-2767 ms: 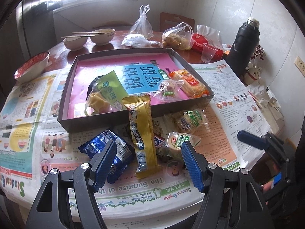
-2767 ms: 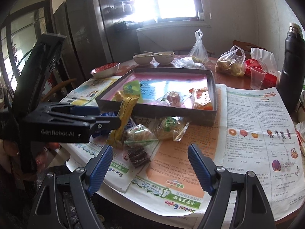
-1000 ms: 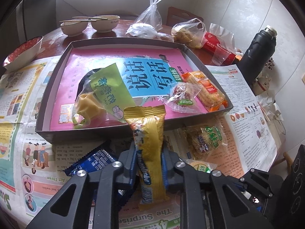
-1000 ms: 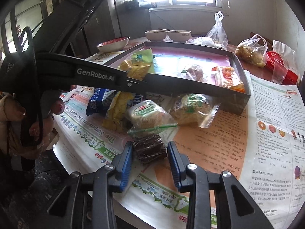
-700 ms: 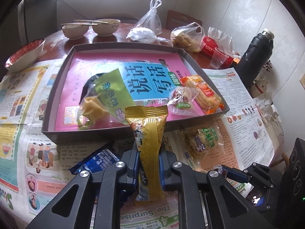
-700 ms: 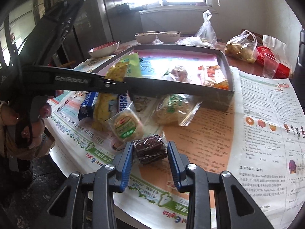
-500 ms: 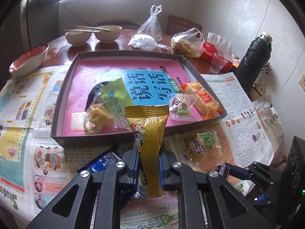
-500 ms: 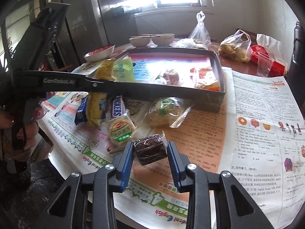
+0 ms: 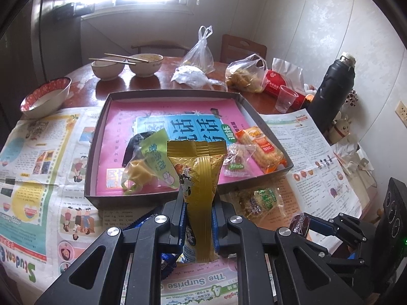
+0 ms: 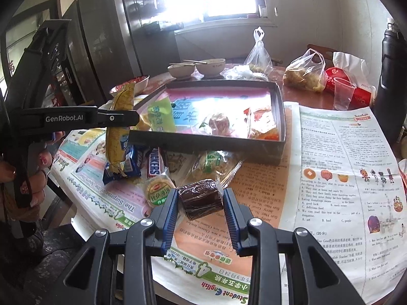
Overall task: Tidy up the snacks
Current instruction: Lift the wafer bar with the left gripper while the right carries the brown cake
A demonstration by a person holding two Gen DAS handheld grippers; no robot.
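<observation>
Both claws now hold their snacks clear of the newspaper, where 2.8 s ago they hung spread and unloaded over the pile. Left claw [image 9: 199,218] clenched on the long gold foil-wrapped snack bar [image 9: 197,178]; bar stands upright between the pads, top seam level with the near wall of the shallow dark cardboard box [image 9: 99,137]. Right claw [image 10: 201,209] clamped on a small dark brown cake in clear wrap [image 10: 201,198], raised above the orange newspaper page [image 10: 254,193], short of the box.

Box lined with a pink and blue printed sheet [image 9: 122,119]. Inside: green-labelled bag with yellow pieces [image 9: 150,162], clear-wrapped small sweet [image 9: 236,157], orange cracker pack [image 9: 262,147] against the right wall.

Still on the newspaper-covered bench [image 9: 35,137], in front of the box: blue wrapper [image 10: 132,162], Snickers bar [image 10: 155,162], round green-labelled biscuit pack [image 10: 157,190], clear pack with green print [image 9: 262,199].

Far side of the bench: two cream bowls with chopsticks [image 9: 127,63], red-rimmed bowl [image 9: 43,96], plastic bags [image 9: 201,53], black flask [image 9: 330,86].
</observation>
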